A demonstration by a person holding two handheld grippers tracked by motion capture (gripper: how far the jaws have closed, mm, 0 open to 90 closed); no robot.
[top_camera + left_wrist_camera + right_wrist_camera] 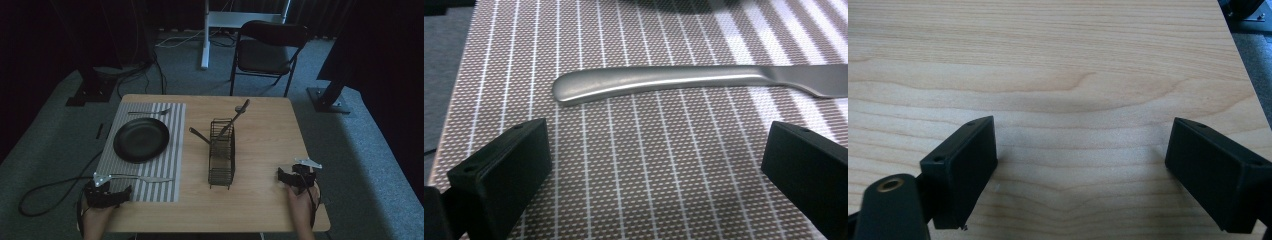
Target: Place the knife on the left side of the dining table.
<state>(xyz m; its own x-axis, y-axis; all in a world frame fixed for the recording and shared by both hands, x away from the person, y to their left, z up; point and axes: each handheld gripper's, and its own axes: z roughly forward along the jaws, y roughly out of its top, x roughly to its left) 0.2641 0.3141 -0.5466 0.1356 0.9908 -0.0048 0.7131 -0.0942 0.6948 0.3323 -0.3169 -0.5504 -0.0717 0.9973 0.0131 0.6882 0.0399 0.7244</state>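
A steel table knife point(142, 178) point(674, 80) lies flat on the near strip of a grey striped placemat point(172, 150) point(634, 165), handle end to the left. My left gripper point(111, 191) point(656, 170) stands open just short of the handle, and nothing is between its jaws. A black plate point(141, 140) sits in the middle of the mat, with a fork point(150, 112) lying beyond it. My right gripper point(296, 176) point(1083, 165) is open over bare wood near the table's right front corner and holds nothing.
A black wire cutlery caddy point(221, 155) stands mid-table, with a utensil point(237, 115) leaning out of its far end and a dark handle point(200, 135) sticking out to the left. The wooden table point(265, 135) ends close to my right gripper. A chair point(267, 50) stands behind the table.
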